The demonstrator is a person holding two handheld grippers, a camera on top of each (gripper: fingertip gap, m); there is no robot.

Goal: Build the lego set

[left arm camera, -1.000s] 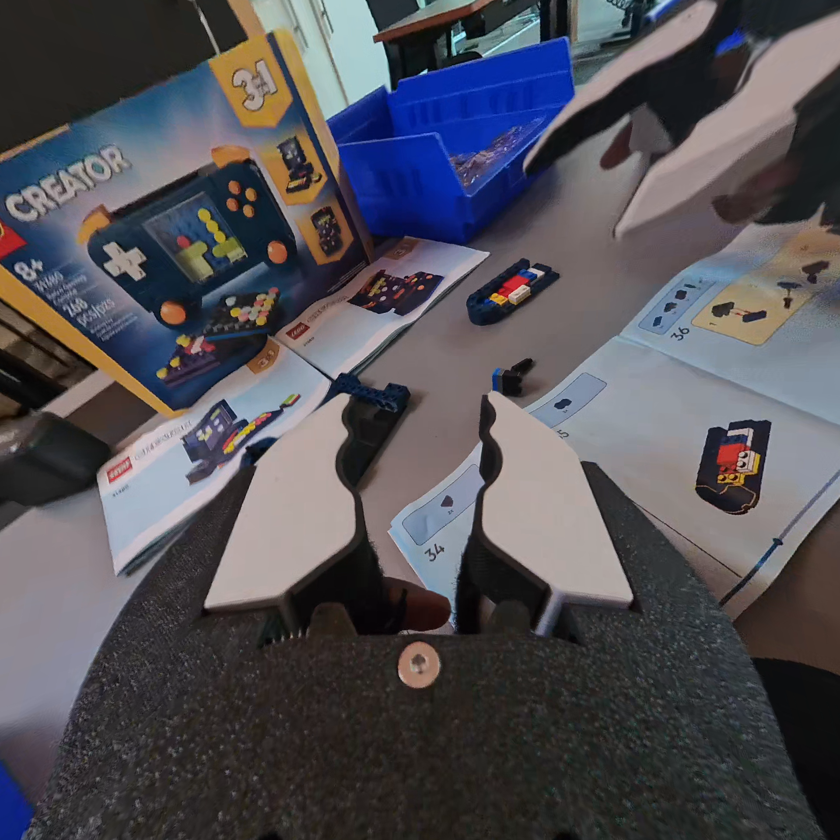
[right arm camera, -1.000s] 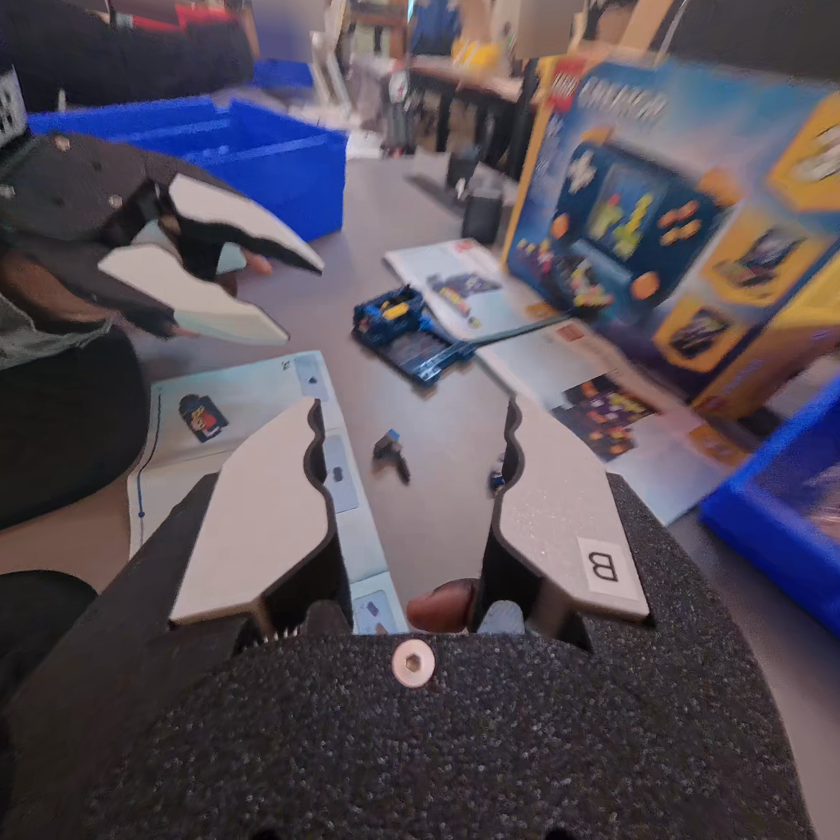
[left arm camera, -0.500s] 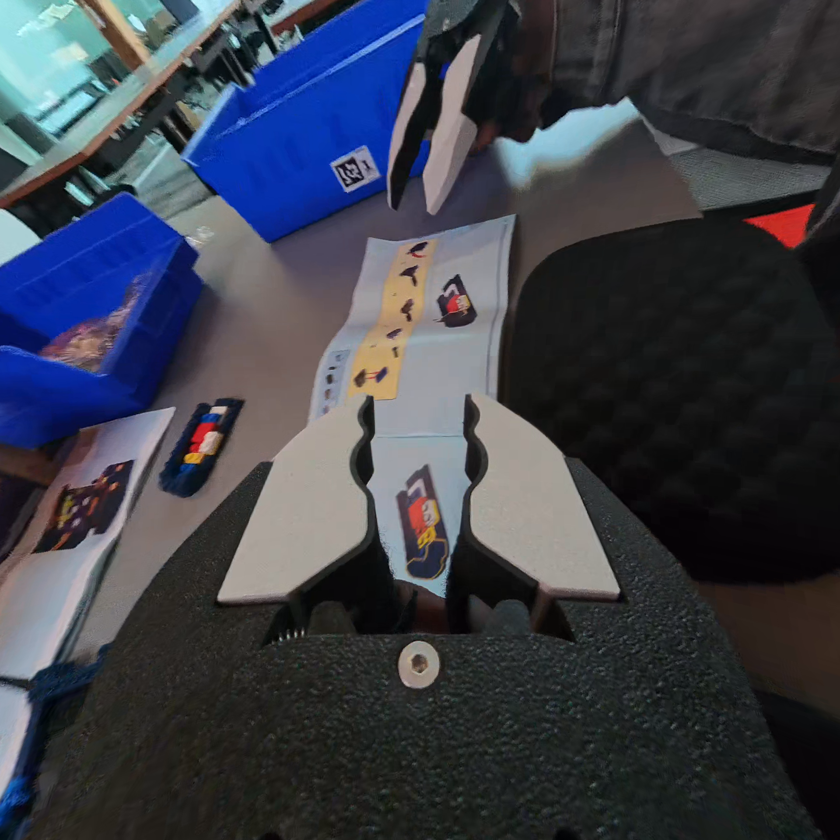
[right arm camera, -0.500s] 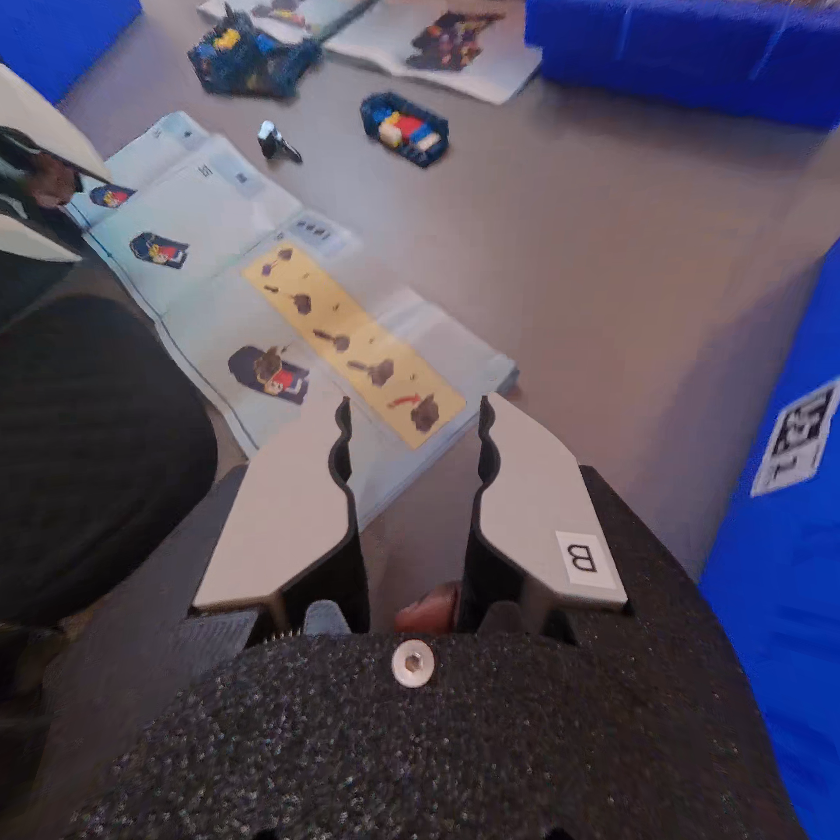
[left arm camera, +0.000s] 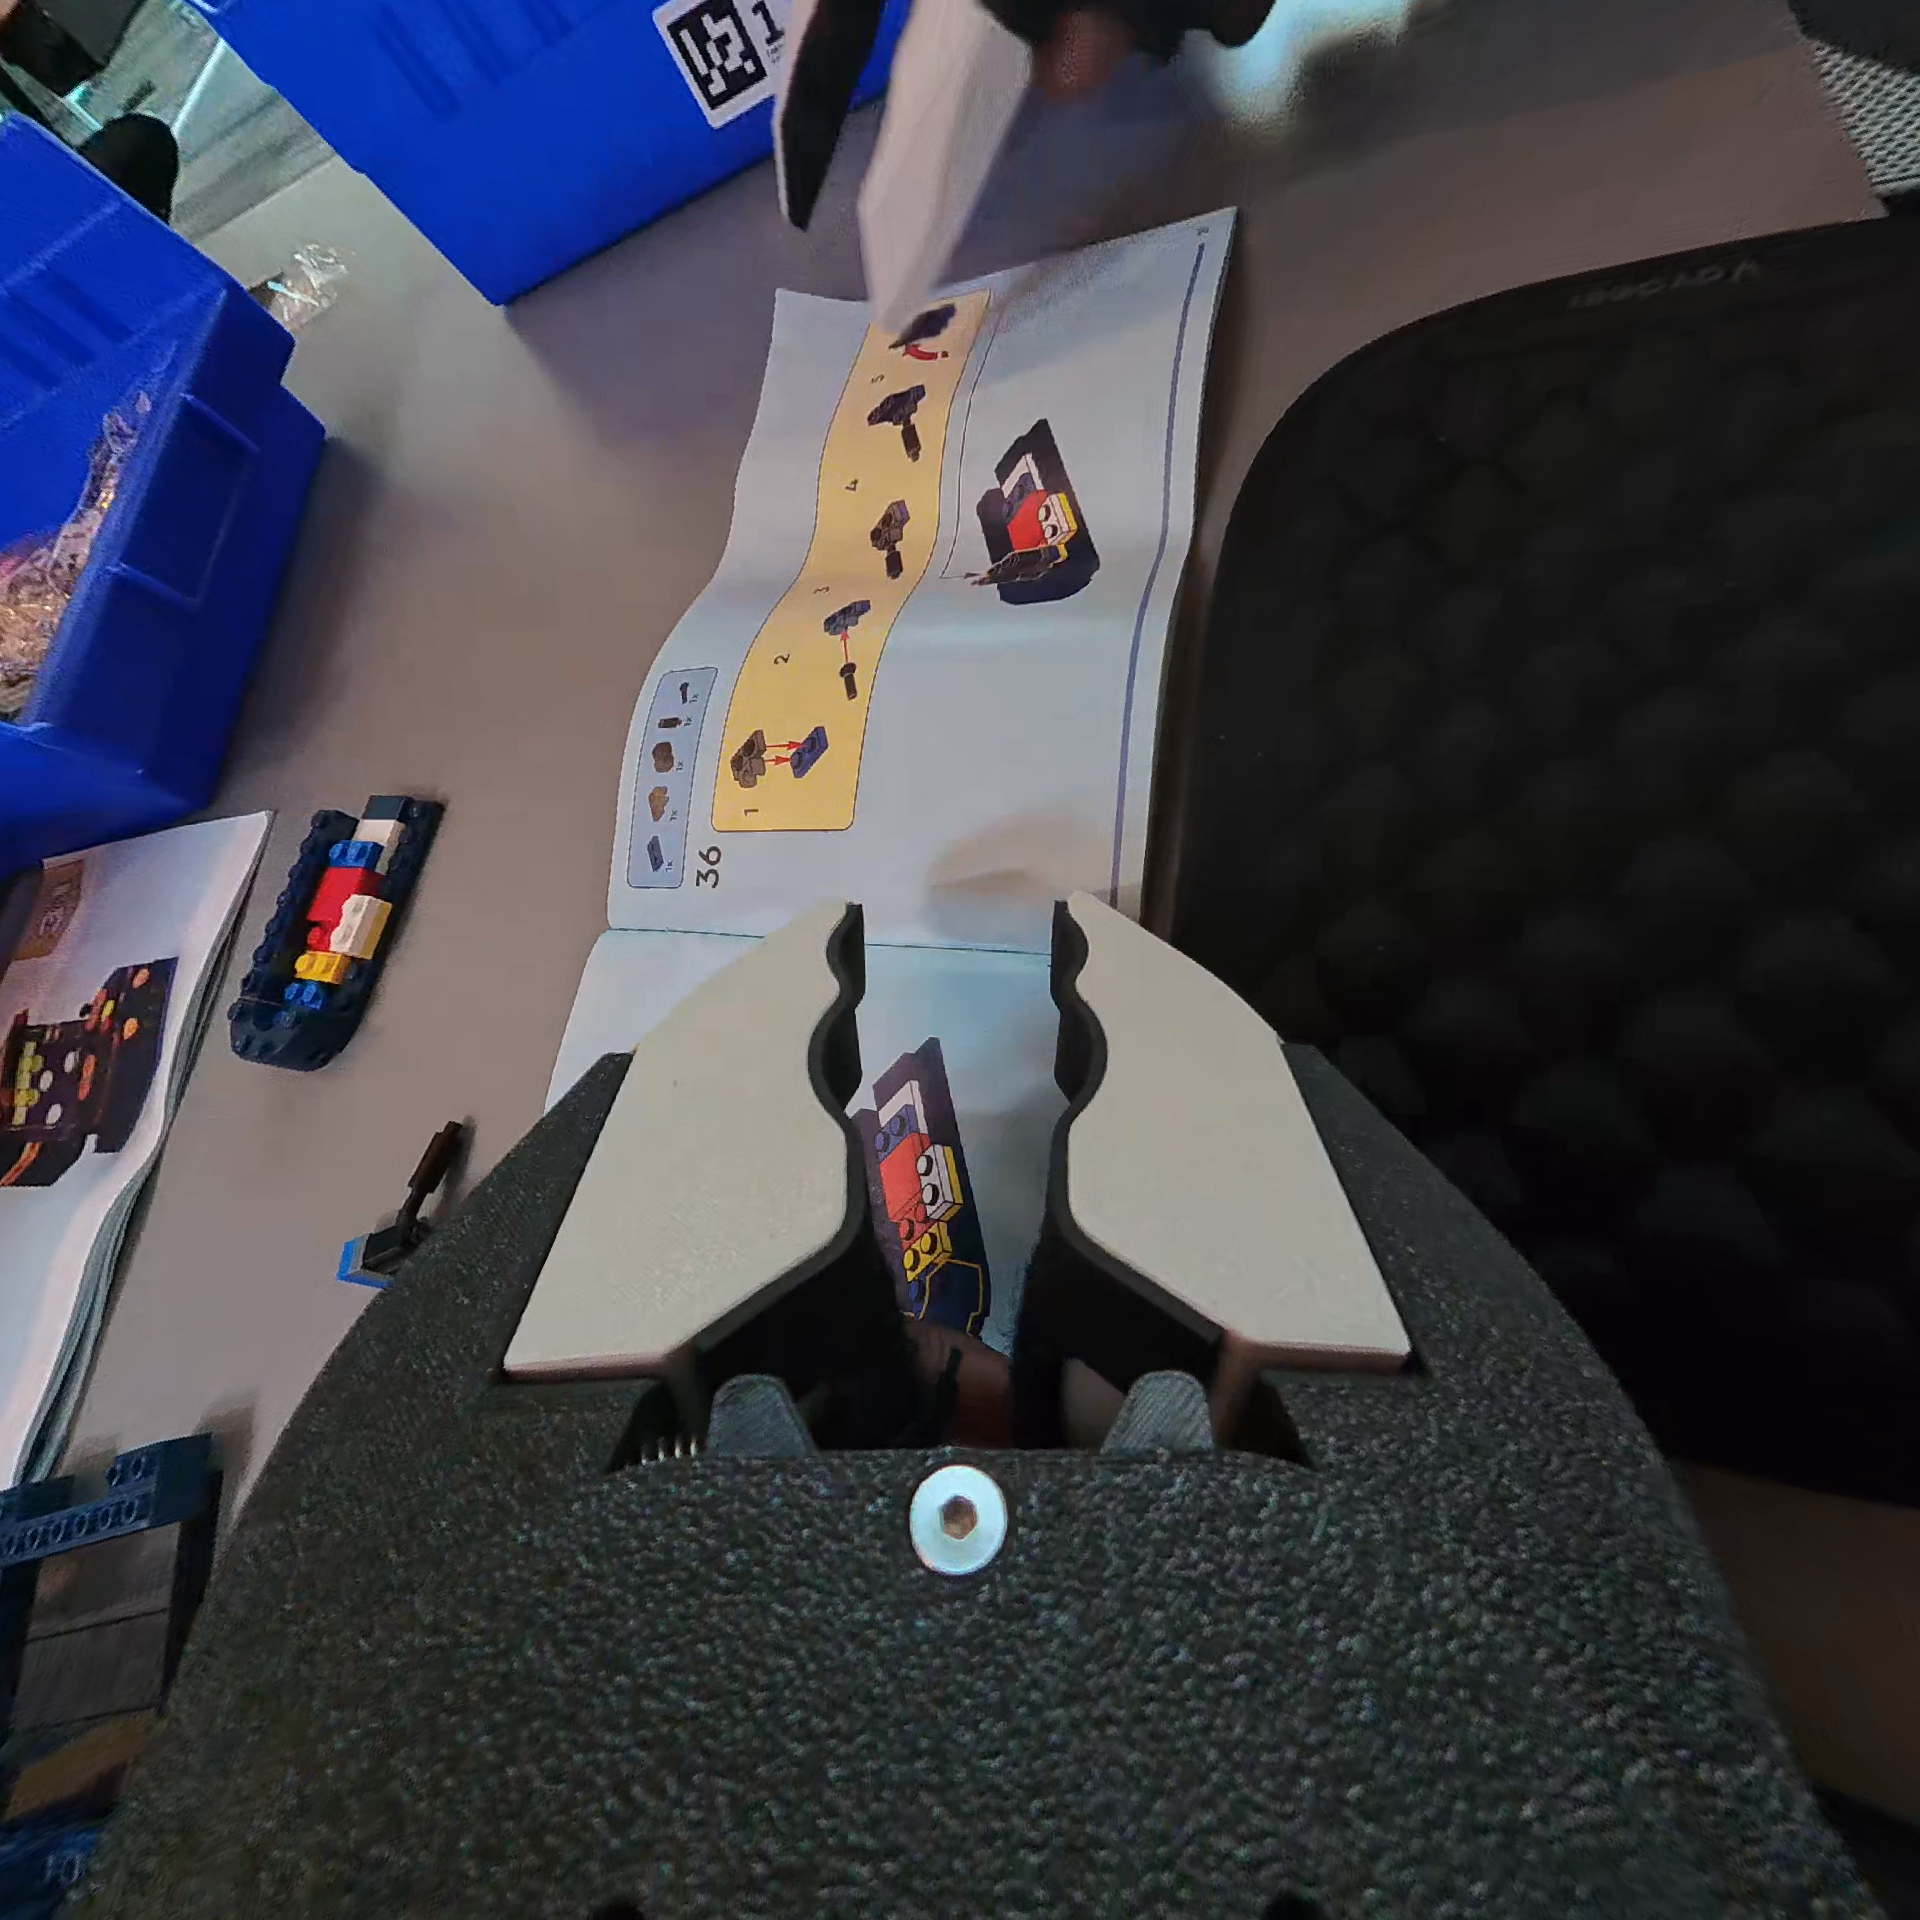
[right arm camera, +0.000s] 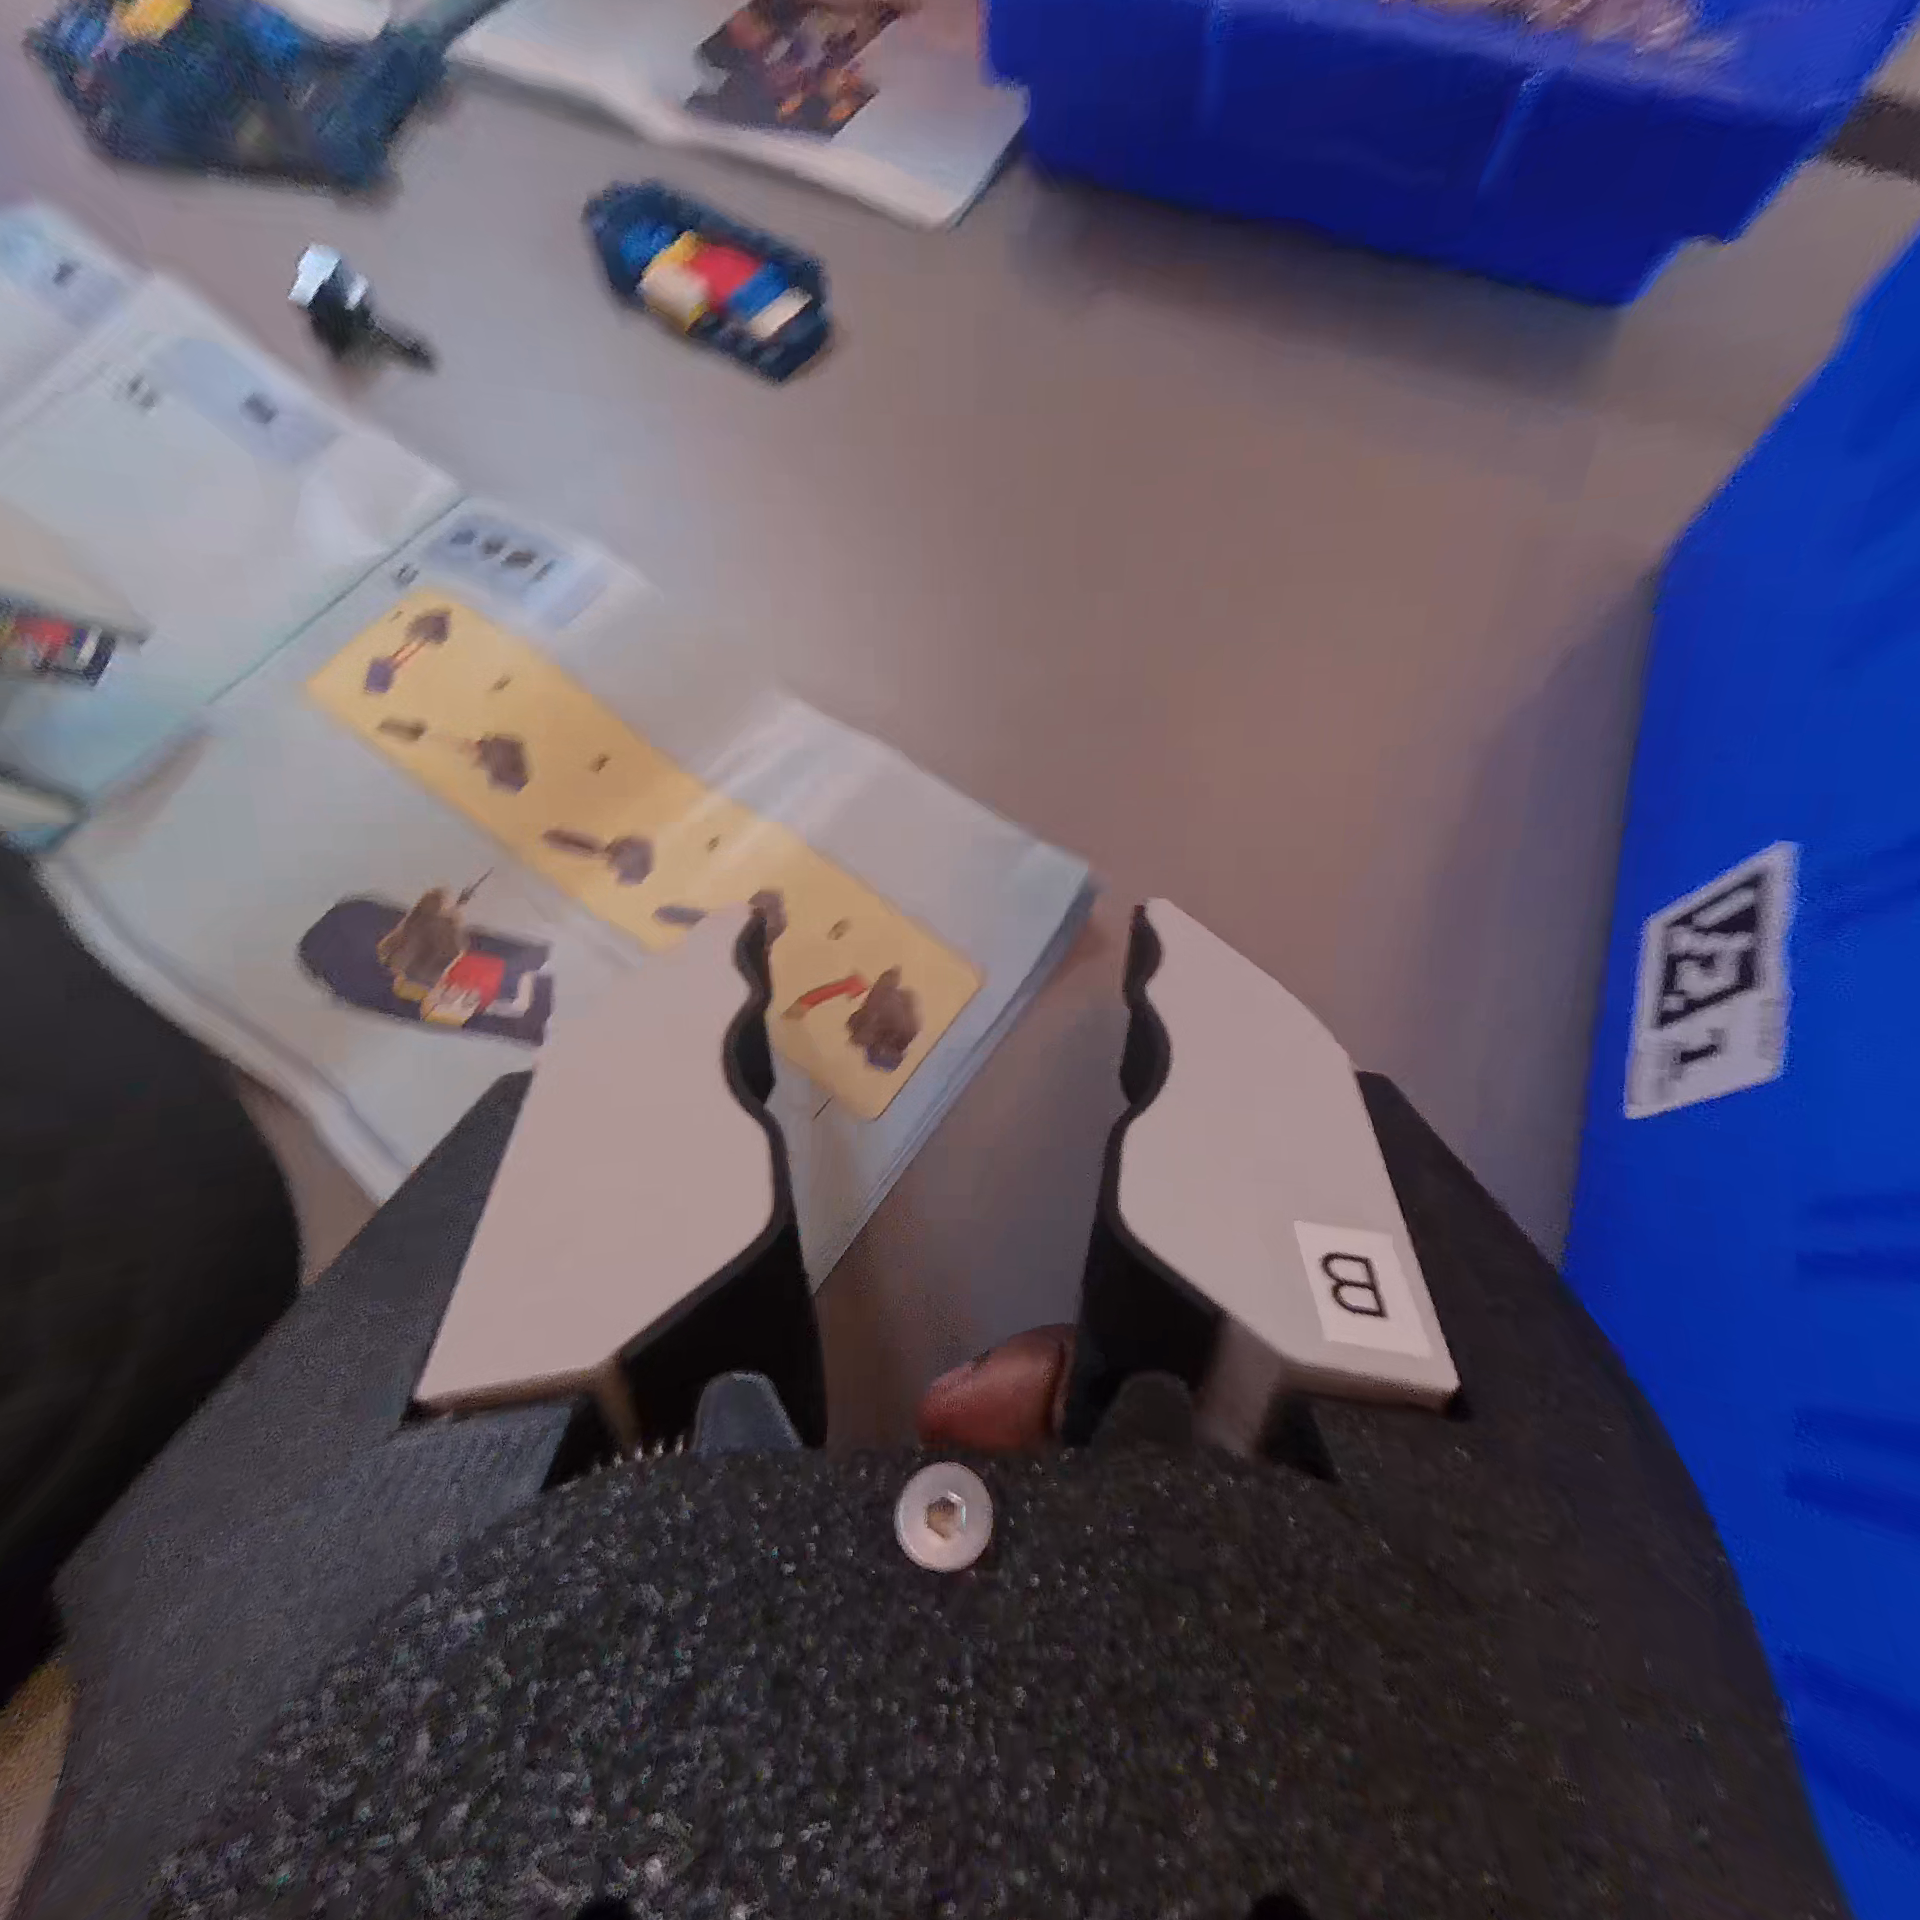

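Both views swung onto open instruction booklet, left hand-held gripper above it, right hand-held gripper over its corner, jaws apart, bare.

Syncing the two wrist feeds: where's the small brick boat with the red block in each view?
Left wrist view: the brick boat lies at mid-left on the table, between a closed booklet and the open instruction booklet.
Right wrist view: the boat is at upper centre, blurred, in front of a blue bin.
Shared landmark: the open booklet's yellow strip.
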